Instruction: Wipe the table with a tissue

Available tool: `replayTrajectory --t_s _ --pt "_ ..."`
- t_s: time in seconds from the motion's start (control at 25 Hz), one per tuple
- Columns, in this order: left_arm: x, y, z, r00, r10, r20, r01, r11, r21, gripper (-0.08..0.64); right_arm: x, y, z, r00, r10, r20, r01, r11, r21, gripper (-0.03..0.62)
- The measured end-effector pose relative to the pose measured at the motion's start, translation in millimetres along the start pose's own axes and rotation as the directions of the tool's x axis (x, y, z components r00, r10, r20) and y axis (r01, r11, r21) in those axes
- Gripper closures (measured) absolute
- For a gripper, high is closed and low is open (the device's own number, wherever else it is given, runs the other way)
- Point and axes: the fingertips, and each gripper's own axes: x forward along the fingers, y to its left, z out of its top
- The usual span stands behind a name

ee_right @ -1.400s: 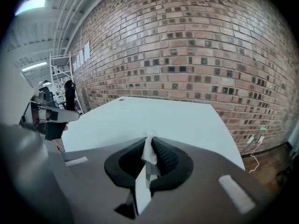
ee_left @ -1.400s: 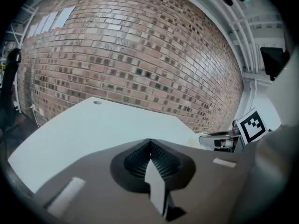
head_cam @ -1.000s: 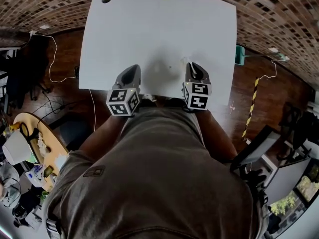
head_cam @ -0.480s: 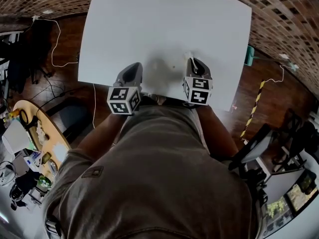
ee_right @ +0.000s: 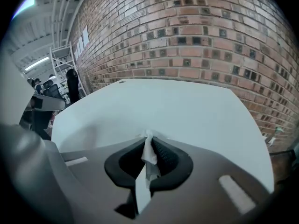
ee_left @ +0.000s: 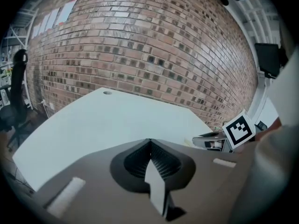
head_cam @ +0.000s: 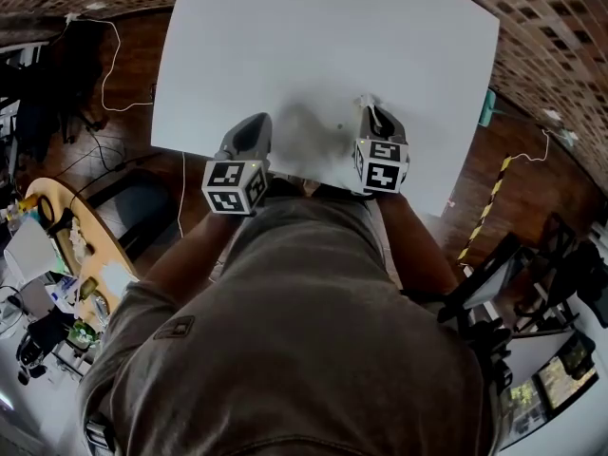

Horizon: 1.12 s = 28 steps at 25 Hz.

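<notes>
Near edge of the table (head_cam: pixel 323 55): my right gripper (ee_right: pixel 148 141) pinches tissue (ee_right: pixel 149 155), left gripper (ee_left: pixel 149 146) closed, empty; wiping seems unstarted, so lower, then sweep.

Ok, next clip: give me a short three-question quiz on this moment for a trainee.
1. What does the right gripper hold between its jaws? A) a sponge B) a tissue C) nothing
2. True or false: the left gripper is shut and empty.
3. Fill in: in the head view, both grippers sit at the table's ____ edge (near or far).
Key: 1 B; 2 true; 3 near.
</notes>
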Motion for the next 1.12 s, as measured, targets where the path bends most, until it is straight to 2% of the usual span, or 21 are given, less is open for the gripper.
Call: replayTrajectory --t_s 1.12 --pt "-36 10 -13 1.0 -0.01 0.022 0.009 1.0 0.011 0.558 -19 82 -29 0.992 0.119 -0.035 -0.121 0.99 -0.068 0.558"
